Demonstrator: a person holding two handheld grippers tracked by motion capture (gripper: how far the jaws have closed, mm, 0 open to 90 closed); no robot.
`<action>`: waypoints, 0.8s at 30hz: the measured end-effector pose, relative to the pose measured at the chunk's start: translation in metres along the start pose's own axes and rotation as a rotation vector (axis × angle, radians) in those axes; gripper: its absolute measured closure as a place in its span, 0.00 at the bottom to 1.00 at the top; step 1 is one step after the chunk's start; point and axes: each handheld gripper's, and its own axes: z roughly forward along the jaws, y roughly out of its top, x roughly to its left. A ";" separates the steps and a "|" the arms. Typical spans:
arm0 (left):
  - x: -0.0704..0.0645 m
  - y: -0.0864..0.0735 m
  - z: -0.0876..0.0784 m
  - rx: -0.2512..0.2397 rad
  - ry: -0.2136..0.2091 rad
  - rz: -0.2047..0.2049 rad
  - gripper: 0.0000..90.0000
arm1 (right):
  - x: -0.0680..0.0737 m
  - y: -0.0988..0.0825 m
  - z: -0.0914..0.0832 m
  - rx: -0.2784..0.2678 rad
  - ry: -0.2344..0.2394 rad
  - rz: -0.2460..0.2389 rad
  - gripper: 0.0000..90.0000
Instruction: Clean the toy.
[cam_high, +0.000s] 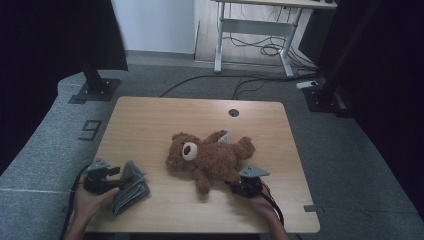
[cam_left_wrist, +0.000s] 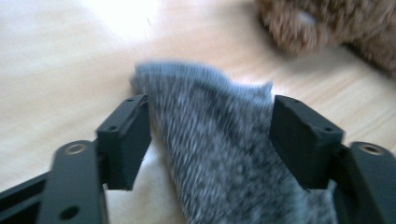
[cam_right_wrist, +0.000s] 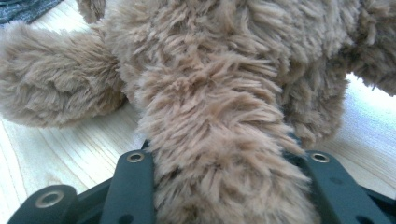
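Note:
A brown teddy bear (cam_high: 210, 157) lies on its back in the middle of the wooden table (cam_high: 150, 120), head toward the left. My right gripper (cam_high: 235, 184) is shut on one of its furry limbs (cam_right_wrist: 210, 140) at the bear's near side; the fur bulges between the jaws and hides the pads. A folded grey knitted cloth (cam_high: 131, 187) lies at the front left. My left gripper (cam_high: 117, 180) is at its left edge. In the left gripper view the cloth (cam_left_wrist: 219, 154) lies between the jaws, which stand open around it. The bear's head (cam_left_wrist: 303, 23) is beyond.
A small round cable hole (cam_high: 233, 112) sits near the table's far edge. A white tag (cam_high: 224, 136) sticks out by the bear's upper arm. On the floor behind are black stand bases (cam_high: 95, 90), cables and a white desk frame (cam_high: 250, 30).

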 end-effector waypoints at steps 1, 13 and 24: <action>-0.002 0.002 -0.001 -0.007 -0.001 0.009 0.30 | 0.000 0.000 0.000 0.000 -0.002 0.000 0.62; -0.065 0.044 0.038 -0.027 -0.104 0.144 0.28 | 0.000 0.000 0.000 -0.001 -0.001 -0.002 0.60; -0.104 0.068 0.108 0.053 -0.145 0.190 0.26 | 0.000 0.000 -0.002 -0.012 -0.002 -0.014 0.58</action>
